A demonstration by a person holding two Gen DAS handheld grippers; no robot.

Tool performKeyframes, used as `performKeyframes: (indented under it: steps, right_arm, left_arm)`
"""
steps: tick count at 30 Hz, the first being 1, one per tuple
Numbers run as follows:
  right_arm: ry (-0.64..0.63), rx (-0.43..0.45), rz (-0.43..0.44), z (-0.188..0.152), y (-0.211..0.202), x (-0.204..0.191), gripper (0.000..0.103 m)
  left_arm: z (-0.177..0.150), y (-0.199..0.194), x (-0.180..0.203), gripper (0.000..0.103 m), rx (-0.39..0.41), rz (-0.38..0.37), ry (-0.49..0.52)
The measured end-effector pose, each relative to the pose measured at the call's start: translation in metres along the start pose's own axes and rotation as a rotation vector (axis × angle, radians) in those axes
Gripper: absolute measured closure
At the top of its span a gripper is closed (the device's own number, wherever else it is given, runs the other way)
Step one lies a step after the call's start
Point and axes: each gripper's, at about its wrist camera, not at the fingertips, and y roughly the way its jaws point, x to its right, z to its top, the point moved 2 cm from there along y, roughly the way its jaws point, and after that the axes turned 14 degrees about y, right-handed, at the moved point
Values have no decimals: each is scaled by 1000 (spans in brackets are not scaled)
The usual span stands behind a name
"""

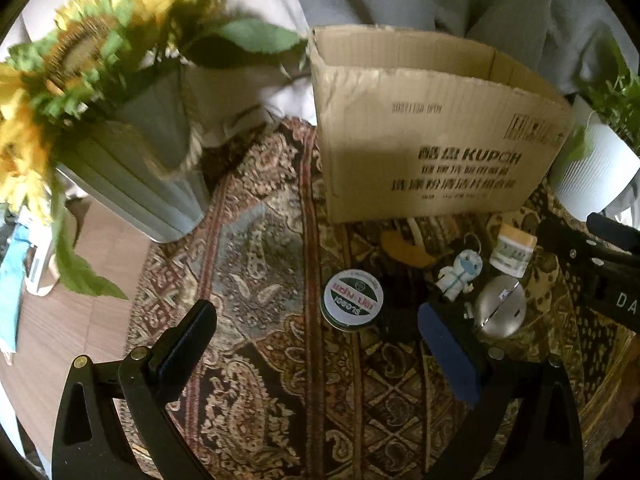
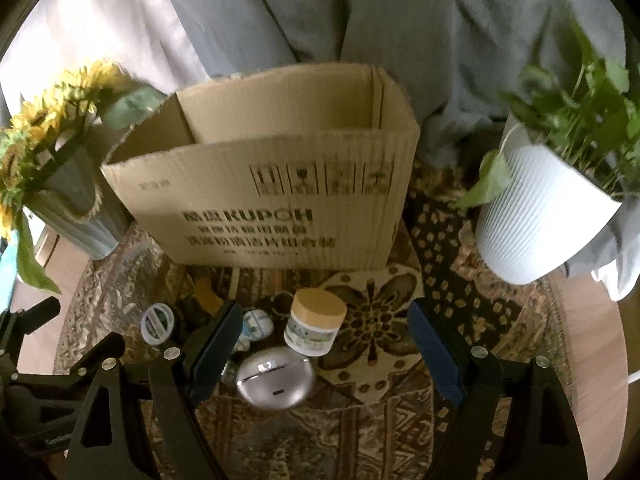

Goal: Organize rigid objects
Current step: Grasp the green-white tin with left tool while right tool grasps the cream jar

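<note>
Honestly, both my grippers gape empty; my right gripper risks knocking the silver ball into the jar.

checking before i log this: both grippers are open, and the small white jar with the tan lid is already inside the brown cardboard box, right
Not quite. The small white jar with the tan lid is not inside the brown cardboard box; it stands on the patterned cloth in front of the box, as the right wrist view shows. The rest holds: the left gripper and right gripper are both open.
</note>
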Motion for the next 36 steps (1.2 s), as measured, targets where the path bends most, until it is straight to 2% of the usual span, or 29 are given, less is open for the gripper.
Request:
performKeyframes:
  steps: [11,23,25,31,33,36]
  right_arm:
    - [67,-93,-15,-3,34,6,17]
    - [118,-144,1,-3,59,10,18]
    - [124,-143,2,-3,61,11,18]
    - [139,-152,8,-1,68,17,20]
    - [149,-160,8,-2,74,16,21]
    - [172,-178,30,-4,78,20,29]
  left_arm:
    - [9,37,0,1,-99,-70,-13]
    - [12,64,-1,2,-163,-54,-11]
    - [13,68,-1,7,-168,-56,-11]
    - [14,75,-1,9,-169,-70,-20]
    - [14,76,1,17,-165,-75,-21]
    - [14,80,2,29,-168,-97,-23]
